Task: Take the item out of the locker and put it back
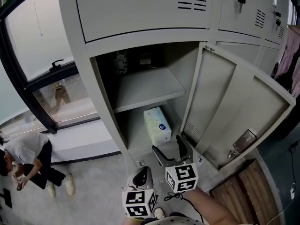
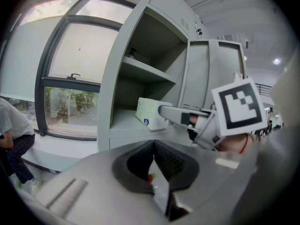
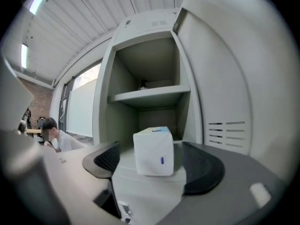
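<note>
The grey metal locker [image 1: 101,78] is standing with its door [image 1: 234,102] swung wide on the right; the white, soft-wrapped tissue pack with a small blue mark [image 1: 157,124] is lying on the floor of the locker's lower compartment, under the locker's inner shelf [image 1: 145,88] and towards the compartment's right wall.

The right gripper [image 1: 171,150] is pointing straight into the locker's mouth with its jaws spread wide and gripping nothing; in the right gripper view the pack [image 3: 153,151] is sitting centred between the two black pads, with clear gaps on both sides, so neither pad is pressing on it. The pack's long axis is running front to back into the locker, roughly in line with the right gripper's reach, and its narrow end is facing the jaws; from the head view the jaw tips are arriving just at that near end.

The left gripper [image 1: 143,177] is hanging lower and farther out from the locker, its jaws closed together on nothing; the right gripper is clearly the nearer one, and a short push forward before closing looks like what the grasp is calling for.
</note>
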The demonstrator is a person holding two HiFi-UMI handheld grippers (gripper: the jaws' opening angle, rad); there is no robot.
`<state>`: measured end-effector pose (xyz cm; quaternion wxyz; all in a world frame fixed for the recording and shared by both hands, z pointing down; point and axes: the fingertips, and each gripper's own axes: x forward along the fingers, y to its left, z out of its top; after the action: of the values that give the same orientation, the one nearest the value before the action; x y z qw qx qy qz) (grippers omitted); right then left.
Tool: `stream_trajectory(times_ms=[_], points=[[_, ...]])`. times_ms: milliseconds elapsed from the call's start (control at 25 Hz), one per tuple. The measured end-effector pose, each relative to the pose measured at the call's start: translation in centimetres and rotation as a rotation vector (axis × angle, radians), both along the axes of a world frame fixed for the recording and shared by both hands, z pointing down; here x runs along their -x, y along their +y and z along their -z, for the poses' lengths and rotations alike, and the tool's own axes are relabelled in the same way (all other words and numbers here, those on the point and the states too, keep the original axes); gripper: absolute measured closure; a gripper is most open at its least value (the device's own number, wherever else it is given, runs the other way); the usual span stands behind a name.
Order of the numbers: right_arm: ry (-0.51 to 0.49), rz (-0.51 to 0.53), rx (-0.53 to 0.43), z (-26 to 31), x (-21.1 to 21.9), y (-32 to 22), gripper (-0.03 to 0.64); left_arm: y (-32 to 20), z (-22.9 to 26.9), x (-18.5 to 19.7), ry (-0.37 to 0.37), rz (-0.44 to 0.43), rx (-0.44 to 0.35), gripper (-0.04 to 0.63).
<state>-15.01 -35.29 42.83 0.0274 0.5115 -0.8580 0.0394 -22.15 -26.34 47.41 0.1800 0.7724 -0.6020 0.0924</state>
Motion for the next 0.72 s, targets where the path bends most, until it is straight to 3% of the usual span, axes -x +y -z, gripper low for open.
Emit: stream_trajectory(times_ms=[40,120,200,400,720], points=[[-0.007,0.005,0.001,0.1,-0.6,1.4,0.25,0.4,0.3,-0.3,0.0,-0.002,-0.008,0.588],[-0.011,0.008,0.007,0.3,-1.9,4.2,0.526,1.3,0.9,-0.9,-0.001,-0.004,-0.028,0.588],[-0.021,0.02,0.012,0.4,-2.8,6.9,0.602,2.4,1.4,-1.4,0.001,-0.002,-0.046,0.588],[-0.089,0.026,0.076,-0.9,-4.4,12.6,0.617,5.0,1.7,-2.7,0.005,-0.001,-0.061,0.588],[-0.083,0.018,0.087,-1.3,-5.9,16.1,0.618,8.0,1.3,-4.2,0.002,-0.007,-0.049,0.588]])
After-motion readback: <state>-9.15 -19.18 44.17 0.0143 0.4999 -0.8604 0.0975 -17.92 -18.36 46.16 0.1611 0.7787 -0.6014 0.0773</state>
